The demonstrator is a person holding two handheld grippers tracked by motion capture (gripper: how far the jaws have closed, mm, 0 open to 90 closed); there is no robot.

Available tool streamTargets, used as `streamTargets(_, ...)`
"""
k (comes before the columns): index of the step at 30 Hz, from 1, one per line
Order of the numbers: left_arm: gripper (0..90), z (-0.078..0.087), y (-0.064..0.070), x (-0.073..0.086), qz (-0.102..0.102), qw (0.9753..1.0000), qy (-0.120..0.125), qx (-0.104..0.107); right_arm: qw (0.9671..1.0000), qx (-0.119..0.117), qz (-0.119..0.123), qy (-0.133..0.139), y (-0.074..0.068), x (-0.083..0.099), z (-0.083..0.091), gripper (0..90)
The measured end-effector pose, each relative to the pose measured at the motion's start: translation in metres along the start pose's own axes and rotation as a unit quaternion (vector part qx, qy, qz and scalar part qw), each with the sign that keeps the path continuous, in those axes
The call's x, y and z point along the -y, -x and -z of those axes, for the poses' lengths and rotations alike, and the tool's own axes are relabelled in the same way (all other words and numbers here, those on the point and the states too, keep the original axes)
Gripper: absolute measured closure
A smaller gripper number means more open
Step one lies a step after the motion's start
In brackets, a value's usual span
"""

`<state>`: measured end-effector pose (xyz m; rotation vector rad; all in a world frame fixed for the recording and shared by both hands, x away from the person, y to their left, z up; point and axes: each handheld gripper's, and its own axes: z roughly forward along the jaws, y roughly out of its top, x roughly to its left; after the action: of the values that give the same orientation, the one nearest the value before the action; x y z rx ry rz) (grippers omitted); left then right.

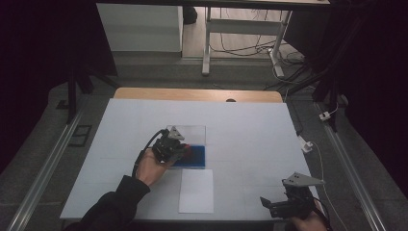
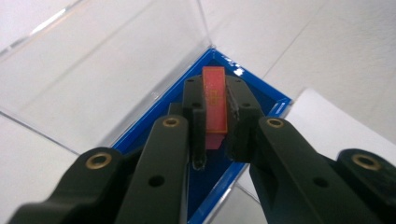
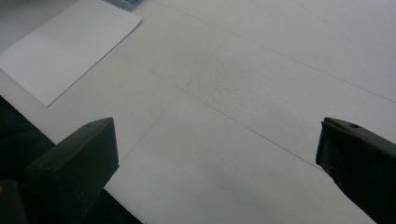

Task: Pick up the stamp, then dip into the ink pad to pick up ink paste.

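Note:
A blue tray-like box (image 1: 195,157) with a clear lid (image 1: 192,132) standing open behind it lies at the middle of the white table. My left gripper (image 1: 179,148) hovers over the box's left end, shut on a thin red card (image 2: 215,100) held on edge between its jaws above the blue box floor (image 2: 205,182). The clear lid (image 2: 102,65) leans back beyond it. My right gripper (image 1: 269,204) rests at the table's front right, open, its fingers (image 3: 77,163) wide apart over bare table.
A white sheet of paper (image 1: 197,191) lies flat just in front of the box, also visible as the paper (image 3: 65,51) off to the right gripper's left. The table's front edge (image 1: 192,219) is close to both hands. Cables and table legs stand beyond the far edge.

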<state>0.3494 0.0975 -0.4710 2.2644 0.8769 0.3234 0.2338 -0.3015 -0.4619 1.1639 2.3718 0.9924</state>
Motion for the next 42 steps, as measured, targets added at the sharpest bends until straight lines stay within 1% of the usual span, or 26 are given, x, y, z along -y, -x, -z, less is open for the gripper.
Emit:
streamTargets(4,80.1,0.003,0.005,-0.003,-0.005,1.0,0.001,0.0,1.0,0.0,0.002,-0.002,0.0,0.0,0.0,0.0)
streamTargets(11,80.2,0.004,0.006,-0.004,-0.002,1.0,-0.002,0.006,1.0,-0.002,0.003,-0.001,0.0,0.0,0.0,0.0)
streamTargets(14,80.2,0.003,0.004,-0.004,0.006,0.9999,-0.001,0.013,1.0,-0.002,0.003,-0.002,0.0,0.0,-0.001,0.0)
streamTargets(15,80.2,0.002,0.004,-0.004,0.015,0.9997,-0.005,0.019,1.0,-0.002,0.004,-0.003,0.0,0.0,-0.001,0.0)
streamTargets(17,80.2,0.001,0.003,-0.004,0.015,0.9996,-0.008,0.02,1.0,-0.002,0.004,-0.003,0.0,0.0,0.0,0.0)
streamTargets(22,80.1,-0.004,0.004,-0.004,0.019,0.9996,-0.014,0.015,1.0,-0.002,0.003,-0.002,0.0,0.0,0.0,0.0)
streamTargets(25,80.1,-0.009,0.003,-0.002,0.026,0.9995,-0.012,0.013,1.0,-0.003,0.003,-0.002,0.0,0.0,0.0,0.0)
streamTargets(28,80.1,-0.016,0.001,0.001,0.033,0.9992,-0.017,0.012,1.0,-0.003,0.002,-0.002,0.0,0.0,0.0,0.0)
streamTargets(30,80.1,-0.017,0.001,0.001,0.033,0.9992,-0.02,0.013,1.0,-0.003,0.003,-0.002,0.0,0.0,0.0,0.0)
streamTargets(37,80.1,-0.023,0.0,0.005,0.038,0.999,-0.021,0.002,1.0,-0.004,0.003,-0.001,0.0,0.0,0.0,0.0)
streamTargets(39,80.1,-0.026,0.0,0.007,0.041,0.9989,-0.022,0.004,1.0,-0.004,0.003,-0.001,0.0,0.0,0.0,0.0)
streamTargets(42,80.3,-0.026,-0.001,0.006,0.041,0.9988,-0.027,0.006,1.0,-0.004,0.003,-0.002,0.0,0.0,0.0,0.0)
